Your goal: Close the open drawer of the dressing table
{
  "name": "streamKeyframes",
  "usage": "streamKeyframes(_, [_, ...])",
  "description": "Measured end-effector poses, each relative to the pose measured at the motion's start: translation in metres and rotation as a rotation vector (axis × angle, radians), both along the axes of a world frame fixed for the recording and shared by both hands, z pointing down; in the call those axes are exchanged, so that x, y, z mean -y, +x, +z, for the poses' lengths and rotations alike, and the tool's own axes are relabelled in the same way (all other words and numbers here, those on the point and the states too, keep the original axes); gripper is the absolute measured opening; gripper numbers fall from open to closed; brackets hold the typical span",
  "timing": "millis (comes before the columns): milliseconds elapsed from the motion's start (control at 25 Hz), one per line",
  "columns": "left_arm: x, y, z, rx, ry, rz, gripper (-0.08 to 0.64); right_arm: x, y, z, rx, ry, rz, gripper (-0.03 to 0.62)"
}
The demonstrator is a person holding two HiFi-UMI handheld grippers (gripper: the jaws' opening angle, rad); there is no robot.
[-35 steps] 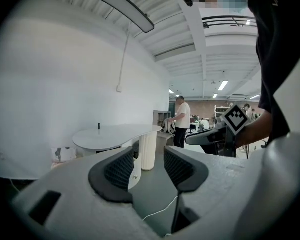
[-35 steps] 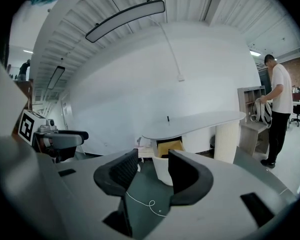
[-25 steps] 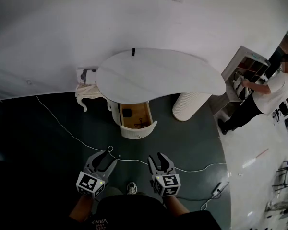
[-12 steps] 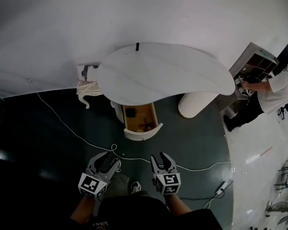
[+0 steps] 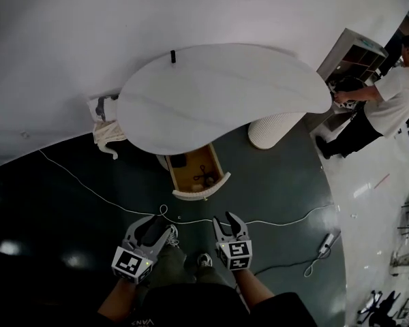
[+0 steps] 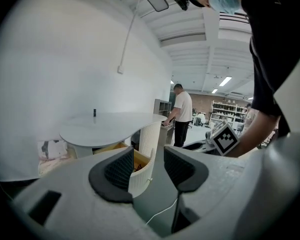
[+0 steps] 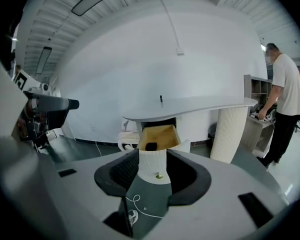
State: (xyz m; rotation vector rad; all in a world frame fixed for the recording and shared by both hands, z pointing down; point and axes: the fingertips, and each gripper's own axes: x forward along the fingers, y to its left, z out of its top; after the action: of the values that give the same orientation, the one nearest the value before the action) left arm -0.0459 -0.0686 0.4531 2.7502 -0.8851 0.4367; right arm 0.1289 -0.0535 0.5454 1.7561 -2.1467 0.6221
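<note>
Head view: one drawer (image 5: 196, 176) open; left claw (image 5: 158, 225), right claw (image 5: 224, 221) gaping.

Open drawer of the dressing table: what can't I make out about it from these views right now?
- Rear of the white ribbed, wood-lined drawer: head view, hidden under the white oval tabletop.
- Dark items inside it: head view and right gripper view, too small to identify.
- Its left side: left gripper view, covered by the left gripper's own pad.
</note>
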Motion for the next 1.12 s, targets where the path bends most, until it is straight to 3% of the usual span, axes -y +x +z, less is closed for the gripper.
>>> streamKeyframes(320, [0.031,0.017,0.043,0.021,-0.037,0.080,0.184,0.023,0.005,0.065,-0.003,-0.067,0.034,0.163])
streamKeyframes(560, [0.050,0.024,0.062,0.021,-0.045,0.110,0.184,0.042,0.004,0.109,-0.047,-0.074,0.002,0.163])
streamKeyframes(840, [0.054,0.033,0.079,0.056,-0.059,0.205,0.184,0.062,-0.003,0.130,-0.090,-0.037,-0.005,0.155])
streamKeyframes(1120, [0.059,0.037,0.110,0.065,-0.096,0.199,0.184,0.076,-0.008,0.137,-0.063,0.024,-0.010,0.157])
